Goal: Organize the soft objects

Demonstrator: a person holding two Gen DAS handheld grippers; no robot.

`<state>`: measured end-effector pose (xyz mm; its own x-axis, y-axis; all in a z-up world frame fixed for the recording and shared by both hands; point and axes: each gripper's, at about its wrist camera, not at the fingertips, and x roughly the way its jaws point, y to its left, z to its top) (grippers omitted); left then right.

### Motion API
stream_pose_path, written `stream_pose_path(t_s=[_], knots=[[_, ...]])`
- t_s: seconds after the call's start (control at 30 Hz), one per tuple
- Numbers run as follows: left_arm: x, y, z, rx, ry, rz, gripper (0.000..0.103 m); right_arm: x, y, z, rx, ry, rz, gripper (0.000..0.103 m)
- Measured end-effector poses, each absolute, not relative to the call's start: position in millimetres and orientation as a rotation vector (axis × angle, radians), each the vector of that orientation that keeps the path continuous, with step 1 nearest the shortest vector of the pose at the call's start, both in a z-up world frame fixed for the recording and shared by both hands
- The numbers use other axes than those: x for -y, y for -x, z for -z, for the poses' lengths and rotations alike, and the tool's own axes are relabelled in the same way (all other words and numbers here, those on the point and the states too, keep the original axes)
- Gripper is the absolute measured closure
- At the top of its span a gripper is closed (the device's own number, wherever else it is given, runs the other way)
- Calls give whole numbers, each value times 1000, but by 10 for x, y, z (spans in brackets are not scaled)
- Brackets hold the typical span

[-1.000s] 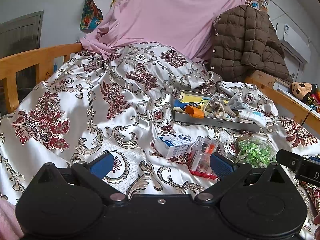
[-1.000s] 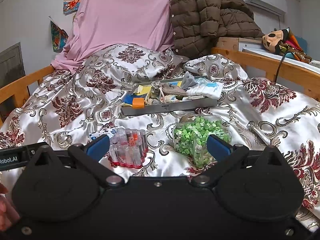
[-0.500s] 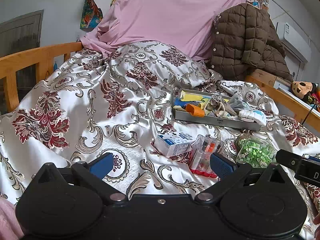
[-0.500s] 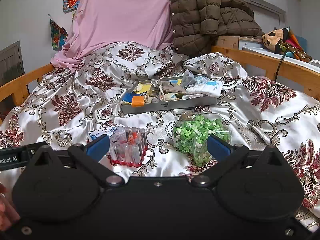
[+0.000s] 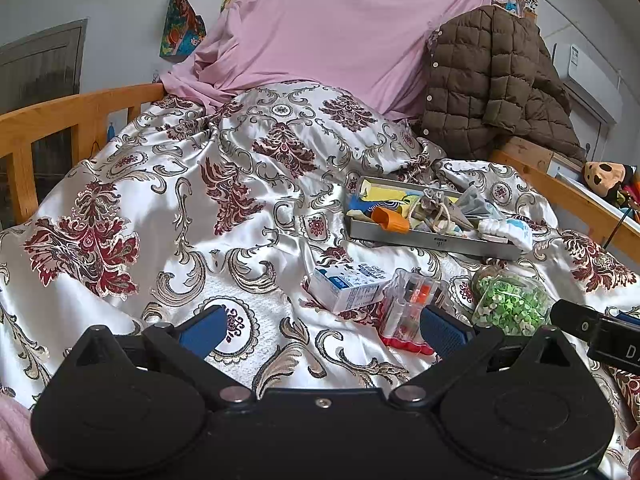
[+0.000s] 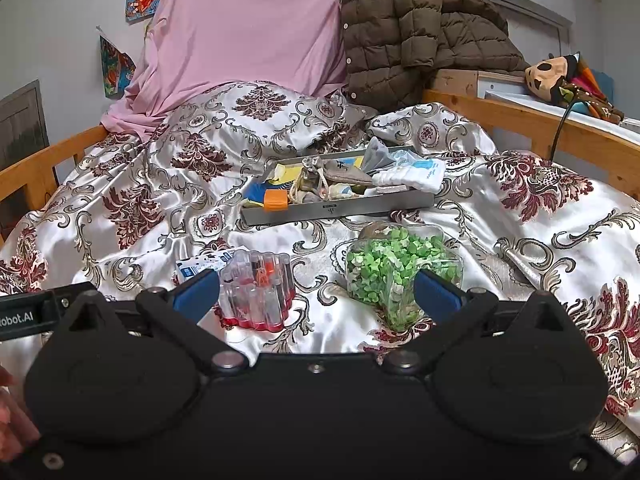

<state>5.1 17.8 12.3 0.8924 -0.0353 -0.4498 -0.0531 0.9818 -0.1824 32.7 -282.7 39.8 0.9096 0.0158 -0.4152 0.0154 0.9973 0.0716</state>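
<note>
- You are facing a bed (image 5: 60,120) with wooden rails, and a glossy white quilt (image 5: 160,216) with dark red and gold scrollwork is covering it from edge to edge.
- A pink sheet (image 5: 340,28) is hanging behind the pillow end, and a brown quilted jacket (image 5: 488,92) is slumping over the far right corner of the frame.
- A long metal tray (image 6: 340,204) is lying on the quilt past the middle of the bed, carrying the soft things: a drawstring pouch (image 6: 344,172), a white folded cloth (image 6: 412,174) drooping over its right end, and yellow and blue pieces, with an orange clip (image 6: 276,200) sitting at its front edge.
- Your right gripper (image 6: 316,296) is hovering low over the near quilt with its 2 blue fingers (image 6: 434,294) spread wide and gripping nothing.
- Your left gripper (image 5: 320,326) is doing the same, fingers (image 5: 202,328) wide apart and carrying nothing.
- A clear bag of green pieces (image 6: 396,272) is lying just ahead of the right gripper, near its right finger.
- A clear flower-shaped box (image 6: 258,292) with a red base is standing by the right gripper's left finger.
- A small white and blue carton (image 5: 348,284) is lying just left of that box.
</note>
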Motion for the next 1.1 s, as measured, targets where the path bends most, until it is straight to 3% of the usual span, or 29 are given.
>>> stream_pose_path(t_s=[1.1], knots=[[-148, 76, -157, -472, 130, -32, 1, 2889, -332, -360, -443, -68, -8, 1]])
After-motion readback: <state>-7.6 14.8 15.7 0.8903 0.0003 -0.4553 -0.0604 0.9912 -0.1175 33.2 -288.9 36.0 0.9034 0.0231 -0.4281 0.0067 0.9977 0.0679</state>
